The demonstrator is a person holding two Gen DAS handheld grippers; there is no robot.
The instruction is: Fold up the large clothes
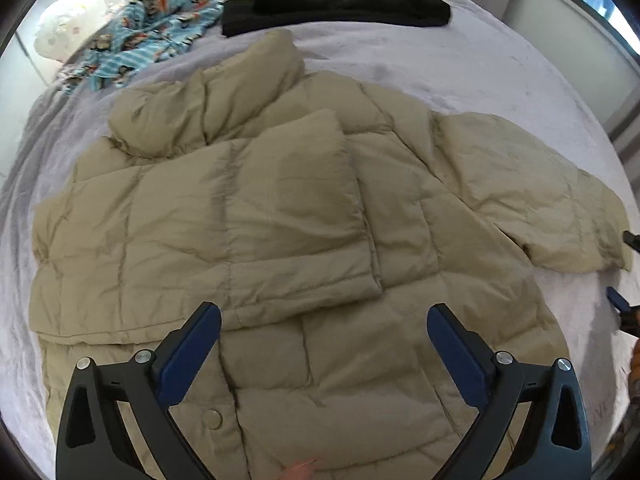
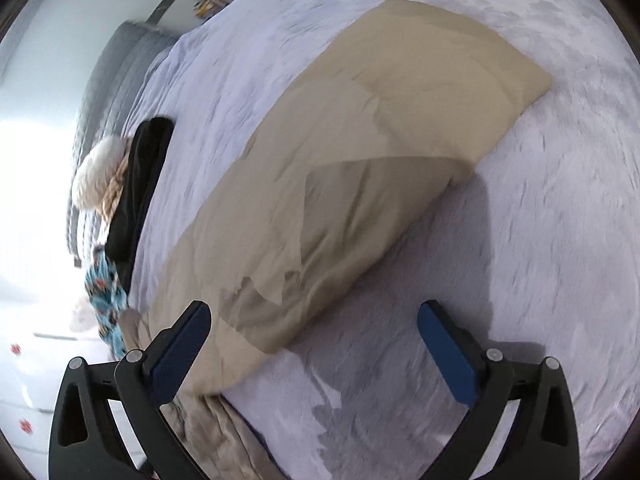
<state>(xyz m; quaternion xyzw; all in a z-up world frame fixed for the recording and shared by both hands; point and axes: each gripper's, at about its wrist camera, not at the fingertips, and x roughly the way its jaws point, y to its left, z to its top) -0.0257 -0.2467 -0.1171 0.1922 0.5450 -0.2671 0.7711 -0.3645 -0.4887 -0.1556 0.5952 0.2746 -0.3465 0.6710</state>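
My left claw [image 1: 324,344]: spread wide, holding nothing; above tan puffer jacket [image 1: 280,216] on bed [image 1: 440,64] | my right claw [image 2: 314,344]: spread wide, empty; jacket's sleeve just ahead

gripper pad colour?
Dark blue pads on black fingers, both grippers; clearest in the left wrist view.

- Tan quilted puffer jacket [image 1: 280,216] lying flat on a lilac bed [image 1: 460,64].
- One sleeve folded across its front; the other sleeve [image 2: 420,92] stretched outward.
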